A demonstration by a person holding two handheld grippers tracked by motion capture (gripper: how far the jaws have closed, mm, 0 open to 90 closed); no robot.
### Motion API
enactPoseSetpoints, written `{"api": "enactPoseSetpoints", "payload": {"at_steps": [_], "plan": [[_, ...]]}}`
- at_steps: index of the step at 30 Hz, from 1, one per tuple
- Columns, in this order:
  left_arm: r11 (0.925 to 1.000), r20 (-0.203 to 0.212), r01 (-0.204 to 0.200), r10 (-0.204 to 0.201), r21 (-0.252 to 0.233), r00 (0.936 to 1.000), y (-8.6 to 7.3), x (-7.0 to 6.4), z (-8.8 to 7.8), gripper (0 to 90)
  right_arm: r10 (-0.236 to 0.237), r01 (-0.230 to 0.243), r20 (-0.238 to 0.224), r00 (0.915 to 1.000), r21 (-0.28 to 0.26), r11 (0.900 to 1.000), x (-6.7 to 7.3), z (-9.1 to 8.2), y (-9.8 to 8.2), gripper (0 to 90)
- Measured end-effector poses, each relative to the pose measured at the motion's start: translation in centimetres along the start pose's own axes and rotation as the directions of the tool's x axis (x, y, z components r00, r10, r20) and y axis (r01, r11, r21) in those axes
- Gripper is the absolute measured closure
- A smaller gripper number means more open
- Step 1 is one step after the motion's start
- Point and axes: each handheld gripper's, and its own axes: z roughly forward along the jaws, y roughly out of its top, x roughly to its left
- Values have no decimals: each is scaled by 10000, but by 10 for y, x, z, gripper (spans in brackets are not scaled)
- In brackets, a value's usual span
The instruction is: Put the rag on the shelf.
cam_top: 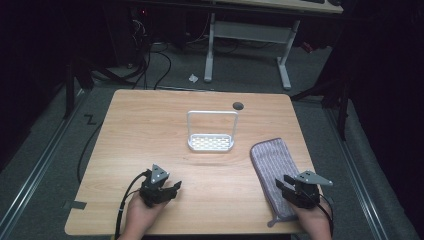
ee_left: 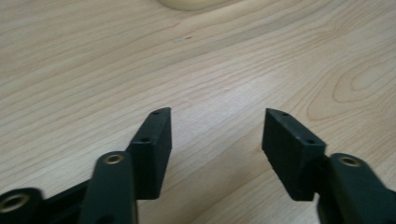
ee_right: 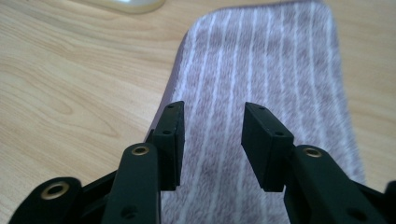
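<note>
Pale wood grain covers the surface (cam_top: 150, 130), which carries few things. Near its middle stands a white rack (cam_top: 211, 142) with a perforated base and a tall wire loop rising from it. Just beyond the rack, toward the far edge, sits a small dark round cap (cam_top: 238, 105) set into the wood. None of these lies between either gripper and the cloth; the wood around both hands is bare.

The purple striped cloth (cam_top: 272, 172) lies flat at the right side of the surface, its long side running from the near edge away toward the rack, with a small loop sticking out at its near end. The right gripper (cam_top: 283, 184) sits over the near part of this cloth. In the right gripper view the cloth (ee_right: 261, 79) stretches away straight ahead under the right gripper (ee_right: 212, 140); its jaws are released with a clear gap between them, showing only the striped fabric below, and the left pad stands about above the cloth's edge. Whether the pads touch the fabric I cannot tell.

The left gripper (cam_top: 175, 187) rests at the near left, well apart from the cloth. In the left gripper view the left gripper (ee_left: 217, 149) has its jaws spread wide over bare wood, gripping nothing.
</note>
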Motion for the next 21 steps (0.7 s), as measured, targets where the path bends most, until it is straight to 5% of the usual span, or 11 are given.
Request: {"api": "enactPoseSetpoints", "payload": {"at_steps": [5,8,10,15,21], "plan": [[9932,281,1036,-1023,-533,9944,-2,18,-5,451,-38,38,37,10000,20,10000,-4,1,2,687],[9955,-88,885,-888,-333,9960,-6,25,-3,450,54,-55,190,9998,56,10000,-11,5,7,814],[9928,-77,1137,-1141,-382,9934,-8,28,-4,451,-14,9,241,9997,212,9998,-15,9,8,895],[9903,51,1335,-1334,-373,9910,-9,29,-3,453,162,-145,-103,9998,1516,9883,-17,26,-5,900],[9900,164,1364,-1359,-352,9906,-8,28,0,469,-292,364,-504,9983,1476,9884,2,22,-8,900]]}}
